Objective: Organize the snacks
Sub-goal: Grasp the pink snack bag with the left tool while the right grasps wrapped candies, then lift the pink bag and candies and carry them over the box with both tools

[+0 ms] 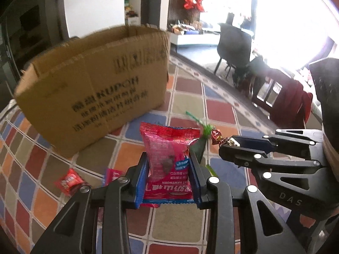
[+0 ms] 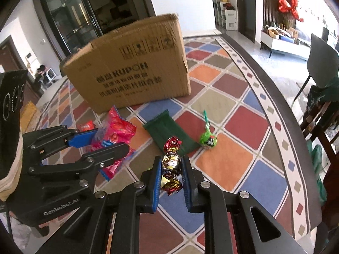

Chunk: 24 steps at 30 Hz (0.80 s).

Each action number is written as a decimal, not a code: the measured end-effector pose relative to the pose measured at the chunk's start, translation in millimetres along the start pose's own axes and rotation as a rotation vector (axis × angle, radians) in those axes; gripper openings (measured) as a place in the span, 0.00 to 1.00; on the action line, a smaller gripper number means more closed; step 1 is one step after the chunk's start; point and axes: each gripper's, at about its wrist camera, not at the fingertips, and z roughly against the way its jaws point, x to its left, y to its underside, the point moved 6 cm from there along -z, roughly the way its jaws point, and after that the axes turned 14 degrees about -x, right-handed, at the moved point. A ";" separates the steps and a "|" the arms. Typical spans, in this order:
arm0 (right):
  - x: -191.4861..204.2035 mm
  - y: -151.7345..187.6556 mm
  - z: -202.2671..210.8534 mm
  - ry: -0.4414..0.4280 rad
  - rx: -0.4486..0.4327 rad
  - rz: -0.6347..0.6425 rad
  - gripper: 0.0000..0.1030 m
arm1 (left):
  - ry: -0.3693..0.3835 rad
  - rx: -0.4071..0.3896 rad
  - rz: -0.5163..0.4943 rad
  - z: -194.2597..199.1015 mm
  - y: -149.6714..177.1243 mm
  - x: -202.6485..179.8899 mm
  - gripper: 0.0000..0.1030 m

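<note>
- Left wrist view, nearest: the left gripper (image 1: 169, 167) is clamped on a pink-red snack packet (image 1: 167, 163), blue pads pressing both its sides; the packet stands upright between the fingers, its print upside down, and its lower edge is hidden behind the gripper frame
- Right wrist view, nearest: the right gripper (image 2: 170, 169) is closed tight on a foil-wrapped candy (image 2: 171, 165), gold and dark in the middle with red twisted ends; the lower twist sits partly behind the pads
- Each gripper shows in the other's view, both held up off the patterned tablecloth (image 2: 214, 103); the left gripper's body blocks part of the cloth and a small red packet (image 2: 85, 125) behind it, so only a strip of that packet shows
- In the left wrist view a small red wrapped sweet (image 1: 68, 181) lies on the cloth at lower left, and beside it another red packet (image 1: 112, 174), cut off by the gripper's finger
- Further on, a flat dark green packet (image 2: 169, 132) lies on the cloth, and just right of it a green lollipop (image 2: 208, 140) with its stick pointing away
- Beyond them stands an open cardboard box (image 2: 131, 67) with black print, blurred; its inside cannot be seen
- Farthest, dark chairs (image 1: 235, 42) and a red bow (image 2: 289, 7) on the wall; the window area is washed out by glare
</note>
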 end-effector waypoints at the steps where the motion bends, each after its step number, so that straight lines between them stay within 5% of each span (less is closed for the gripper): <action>1: 1.9 -4.1 2.0 -0.004 -0.011 0.003 0.19 | -0.006 -0.013 0.001 3.6 -4.2 1.1 0.35; 24: 58.6 -122.2 24.4 -0.118 -0.270 0.053 0.19 | -0.171 -0.237 0.113 65.3 -105.5 69.4 0.34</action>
